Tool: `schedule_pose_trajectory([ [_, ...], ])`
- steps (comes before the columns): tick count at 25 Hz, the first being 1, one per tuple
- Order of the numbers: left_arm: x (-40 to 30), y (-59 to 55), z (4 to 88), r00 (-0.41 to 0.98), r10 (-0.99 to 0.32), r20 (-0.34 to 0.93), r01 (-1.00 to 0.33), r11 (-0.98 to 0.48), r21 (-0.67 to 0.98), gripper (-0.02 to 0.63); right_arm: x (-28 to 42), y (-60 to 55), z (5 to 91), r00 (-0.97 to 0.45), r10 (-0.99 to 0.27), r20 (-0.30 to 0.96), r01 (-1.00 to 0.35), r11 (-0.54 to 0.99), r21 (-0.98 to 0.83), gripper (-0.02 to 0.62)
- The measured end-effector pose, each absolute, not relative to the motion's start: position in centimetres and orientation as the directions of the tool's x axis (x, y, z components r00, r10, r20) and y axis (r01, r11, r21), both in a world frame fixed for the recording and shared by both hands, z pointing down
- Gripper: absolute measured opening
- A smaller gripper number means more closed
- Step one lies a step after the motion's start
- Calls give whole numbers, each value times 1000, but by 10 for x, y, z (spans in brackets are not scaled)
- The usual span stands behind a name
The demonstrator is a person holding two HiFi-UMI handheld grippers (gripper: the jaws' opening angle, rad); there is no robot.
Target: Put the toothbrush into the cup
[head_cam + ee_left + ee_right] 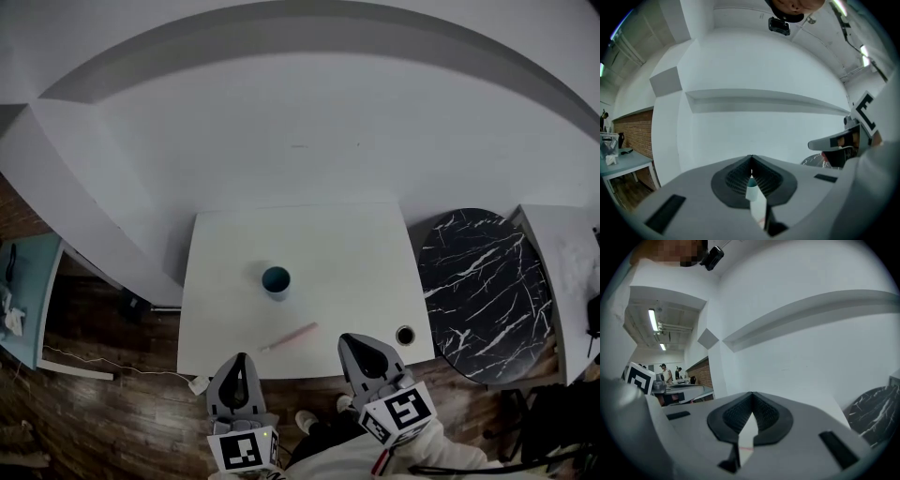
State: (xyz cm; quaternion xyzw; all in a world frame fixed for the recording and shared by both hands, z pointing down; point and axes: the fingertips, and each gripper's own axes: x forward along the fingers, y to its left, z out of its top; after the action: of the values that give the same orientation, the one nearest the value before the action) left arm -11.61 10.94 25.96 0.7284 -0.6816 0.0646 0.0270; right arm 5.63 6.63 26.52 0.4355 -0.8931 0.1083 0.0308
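Clenched and empty, my left hand-held gripper and right hand-held gripper hover at the bench edge; the pink toothbrush lies between them on it, teal cup beyond.

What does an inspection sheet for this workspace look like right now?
Surface: white table, with a round hole near its front right corner.
Job's things: cup upright mid-table; pink toothbrush lying flat nearer the front edge, apart from it.
Clutter: nothing seen.
Grippers: left gripper and right gripper both shut, empty, at the front edge.
Cables: white cable on the floor at left.
Surroundings: black marble table at right; wood floor.
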Motion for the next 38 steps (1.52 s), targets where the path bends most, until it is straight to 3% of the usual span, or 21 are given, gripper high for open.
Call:
schedule_pose_trajectory([
  [10,-97,78,266,93,-985,148,-992,-103,-67,11,69,33,266,-608,-785,119,-791,585,-182,3],
  [26,-83,27,260,28,-989,144,-995,-41,-87,11,94,-18,269,-644,-758,108,-761,619,-193,3],
  [38,-87,11,264,100,-981,167,-990,-115,-80,11,87,-25,273,-604,-785,139,-795,578,-187,3],
])
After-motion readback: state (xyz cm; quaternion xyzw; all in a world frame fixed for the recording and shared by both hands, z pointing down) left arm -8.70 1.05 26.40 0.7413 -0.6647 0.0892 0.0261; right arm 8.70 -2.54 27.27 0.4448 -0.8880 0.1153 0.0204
